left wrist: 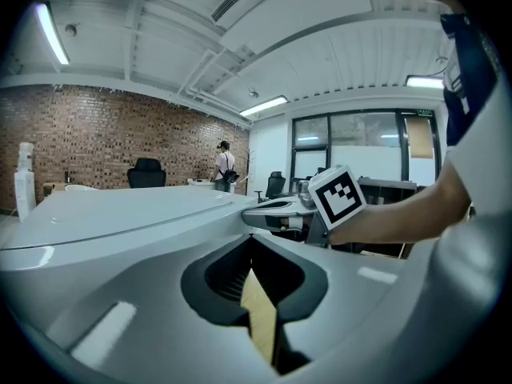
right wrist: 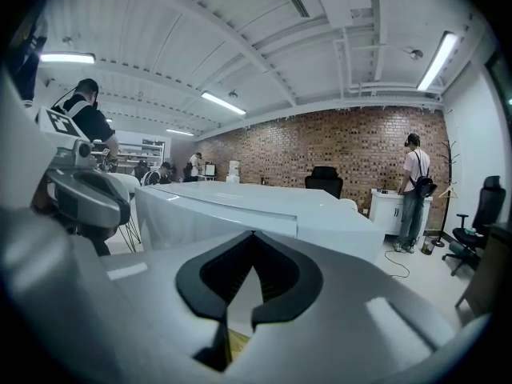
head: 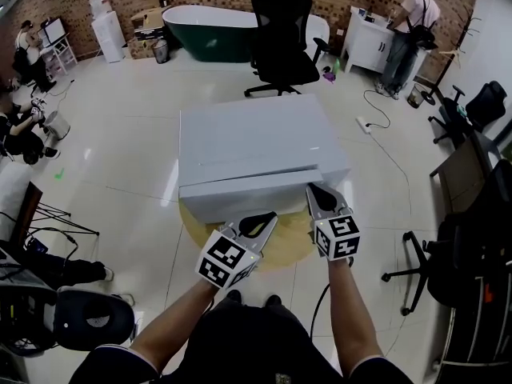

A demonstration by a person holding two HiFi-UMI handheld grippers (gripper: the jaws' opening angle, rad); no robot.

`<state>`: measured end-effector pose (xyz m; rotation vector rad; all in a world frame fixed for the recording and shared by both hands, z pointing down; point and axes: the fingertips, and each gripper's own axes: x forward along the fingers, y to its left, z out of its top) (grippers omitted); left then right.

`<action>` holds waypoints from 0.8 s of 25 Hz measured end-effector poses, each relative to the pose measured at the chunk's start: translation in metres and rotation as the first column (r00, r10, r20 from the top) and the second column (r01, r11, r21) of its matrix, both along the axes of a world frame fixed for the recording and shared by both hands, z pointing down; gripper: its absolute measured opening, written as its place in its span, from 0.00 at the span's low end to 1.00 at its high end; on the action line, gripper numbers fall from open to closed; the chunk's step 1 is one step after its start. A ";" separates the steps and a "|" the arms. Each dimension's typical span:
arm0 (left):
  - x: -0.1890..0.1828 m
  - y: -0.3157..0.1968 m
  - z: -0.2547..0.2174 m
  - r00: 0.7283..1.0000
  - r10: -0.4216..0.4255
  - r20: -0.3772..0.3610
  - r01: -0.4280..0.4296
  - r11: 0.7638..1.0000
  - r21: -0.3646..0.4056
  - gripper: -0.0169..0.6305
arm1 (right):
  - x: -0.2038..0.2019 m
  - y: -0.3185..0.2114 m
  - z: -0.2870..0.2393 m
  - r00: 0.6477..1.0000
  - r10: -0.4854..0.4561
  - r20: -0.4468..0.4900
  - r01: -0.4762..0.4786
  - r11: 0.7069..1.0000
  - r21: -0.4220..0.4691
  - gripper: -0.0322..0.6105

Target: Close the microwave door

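Observation:
The white microwave [head: 256,146] stands on a small round wooden table [head: 292,242], its front panel facing me. I cannot tell whether the door sits flush. My left gripper [head: 270,215] is shut and empty, its tip just below the lower front edge. My right gripper [head: 313,188] is also shut and empty, its tip against the front panel near the right end. In the left gripper view the microwave [left wrist: 120,214] fills the left side beyond the shut left gripper [left wrist: 252,240], and the right gripper [left wrist: 276,208] rests at its corner. The right gripper view looks over the shut right gripper [right wrist: 254,236] at the microwave [right wrist: 240,202].
A black office chair [head: 282,38] and a dark green bathtub [head: 208,34] stand behind the microwave. A person [head: 408,22] stands at a white cabinet at the back right. A cable [head: 376,122] trails on the floor, with more chairs [head: 448,254] at the right.

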<state>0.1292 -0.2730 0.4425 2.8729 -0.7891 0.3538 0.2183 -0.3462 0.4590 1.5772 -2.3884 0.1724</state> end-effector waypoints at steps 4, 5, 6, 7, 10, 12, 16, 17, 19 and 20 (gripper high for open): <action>-0.008 -0.006 0.001 0.999 -0.032 -0.005 0.032 0.999 0.002 0.05 | 0.006 -0.014 0.003 1.000 0.025 -0.007 -0.026 0.999 -0.022 0.05; -0.013 -0.007 0.001 0.999 -0.041 -0.009 0.041 0.999 0.002 0.05 | 0.005 -0.017 0.003 0.999 0.036 -0.005 -0.036 0.999 -0.023 0.05; -0.019 -0.007 0.000 0.999 -0.052 -0.012 0.052 0.999 0.002 0.05 | 0.003 -0.017 0.002 0.999 0.044 0.001 -0.044 0.999 -0.017 0.05; -0.025 -0.006 -0.001 0.998 -0.063 -0.014 0.063 0.998 0.002 0.05 | 0.001 -0.017 0.001 0.999 0.048 0.010 -0.048 0.999 -0.006 0.05; -0.037 -0.006 -0.002 0.996 -0.084 -0.014 0.084 0.997 -0.001 0.05 | -0.004 -0.016 -0.002 0.998 0.049 0.025 -0.049 0.999 0.007 0.05; -0.037 -0.006 -0.003 0.996 -0.084 -0.014 0.084 0.996 -0.003 0.05 | -0.005 -0.017 -0.002 0.999 0.042 0.016 -0.042 0.999 -0.005 0.05; -0.030 -0.003 -0.007 0.998 -0.069 -0.013 0.069 0.998 0.010 0.05 | -0.007 -0.011 -0.012 0.999 0.027 0.038 -0.028 0.999 0.018 0.05; -0.028 -0.004 -0.010 0.998 -0.066 -0.015 0.066 0.998 0.017 0.05 | -0.007 -0.009 -0.016 0.999 0.024 0.045 -0.025 0.999 0.029 0.05; -0.024 -0.005 -0.016 0.998 -0.060 -0.020 0.061 0.998 0.032 0.05 | -0.007 -0.002 -0.025 0.998 0.014 0.055 -0.016 0.999 0.048 0.05; -0.022 -0.006 -0.019 0.998 -0.057 -0.022 0.058 0.998 0.038 0.05 | -0.008 0.002 -0.029 0.998 0.006 0.060 -0.010 0.998 0.058 0.05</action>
